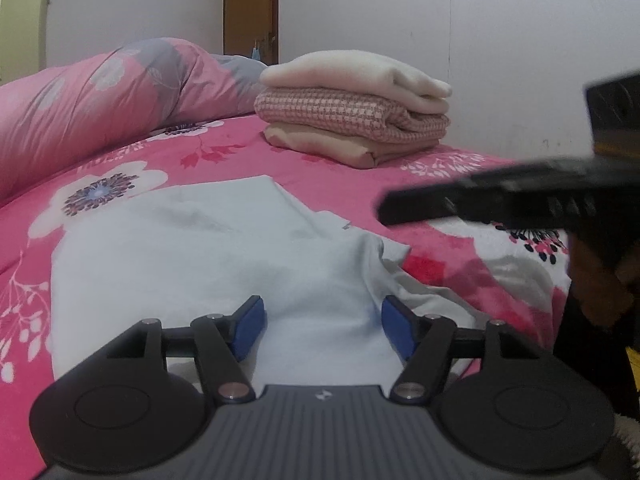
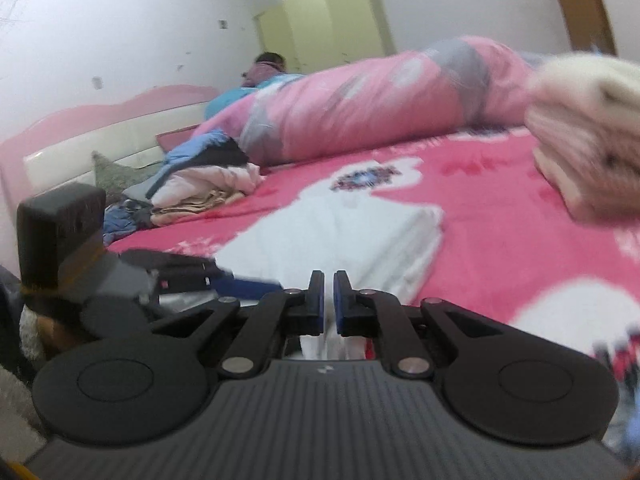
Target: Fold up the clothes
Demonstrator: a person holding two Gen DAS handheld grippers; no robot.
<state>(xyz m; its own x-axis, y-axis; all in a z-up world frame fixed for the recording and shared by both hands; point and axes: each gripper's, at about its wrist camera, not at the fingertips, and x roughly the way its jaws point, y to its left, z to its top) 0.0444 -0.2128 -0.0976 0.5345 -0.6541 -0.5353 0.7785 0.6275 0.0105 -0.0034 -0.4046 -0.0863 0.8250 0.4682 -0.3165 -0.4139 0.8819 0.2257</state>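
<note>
A pale white garment (image 1: 208, 248) lies partly folded and flat on the pink floral bedsheet (image 1: 320, 160). My left gripper (image 1: 323, 330) is open just above the garment's near edge, with its blue pads (image 1: 250, 328) on either side of the cloth and holding nothing. My right gripper (image 2: 329, 304) is shut, leaving only a thin slit between its pads. In the left wrist view the right gripper (image 1: 500, 200) shows as a blurred dark bar over the garment's right corner, with no cloth hanging from it. The right wrist view shows the garment (image 2: 340, 232) ahead and the left gripper (image 2: 200, 276) to the left.
A stack of three folded clothes (image 1: 356, 108) sits at the far side of the bed. A rolled pink duvet (image 1: 100, 100) lies along the left. A heap of unfolded clothes (image 2: 208, 188) sits near the headboard (image 2: 100, 128), and a person (image 2: 256, 80) lies there. A wardrobe (image 2: 328, 28) stands behind.
</note>
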